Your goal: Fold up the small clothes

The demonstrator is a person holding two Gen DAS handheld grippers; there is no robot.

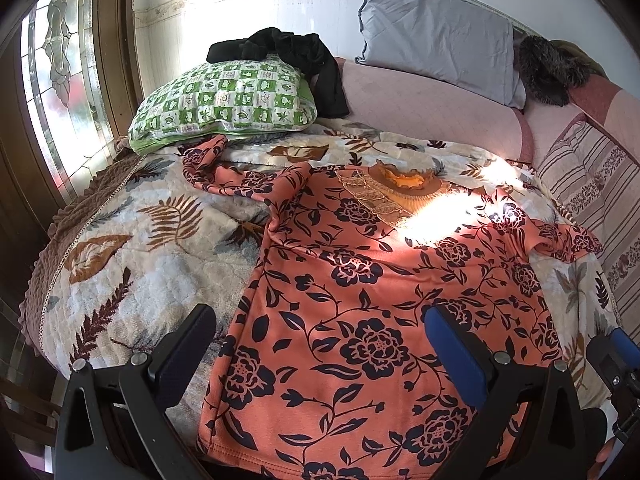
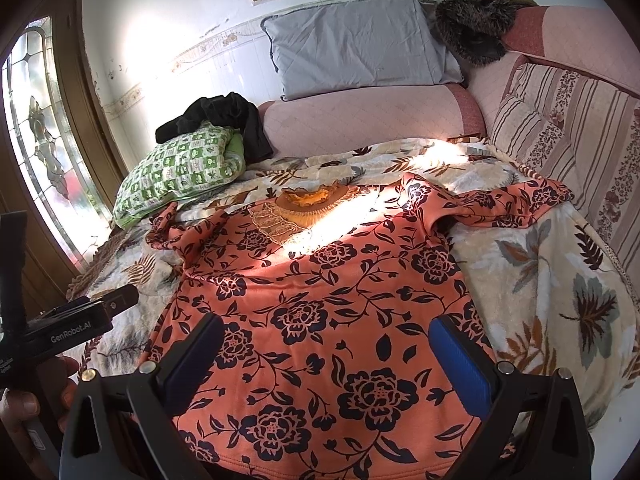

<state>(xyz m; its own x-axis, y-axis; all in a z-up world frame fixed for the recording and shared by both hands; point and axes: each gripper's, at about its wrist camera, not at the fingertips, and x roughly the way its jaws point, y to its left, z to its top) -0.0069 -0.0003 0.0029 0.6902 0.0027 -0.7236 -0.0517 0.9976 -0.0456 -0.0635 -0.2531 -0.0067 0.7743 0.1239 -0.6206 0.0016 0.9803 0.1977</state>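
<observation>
An orange top with dark flowers (image 1: 360, 300) lies spread flat on the leaf-print blanket (image 1: 132, 240), its hem nearest me, its collar far, both sleeves crumpled outward. It also shows in the right wrist view (image 2: 328, 320). My left gripper (image 1: 320, 332) is open and empty over the hem's left part. My right gripper (image 2: 328, 340) is open and empty over the hem's right part. The right gripper's edge shows in the left wrist view (image 1: 616, 360), and the left gripper's body shows in the right wrist view (image 2: 80, 320).
A green checked pillow (image 1: 224, 100) with a black garment (image 1: 296, 56) on it lies at the far left. A grey pillow (image 1: 436, 36) leans on the wall. A pink bolster (image 1: 432, 112) and striped cushions (image 2: 568, 128) border the bed. A glass door (image 1: 60, 80) is at left.
</observation>
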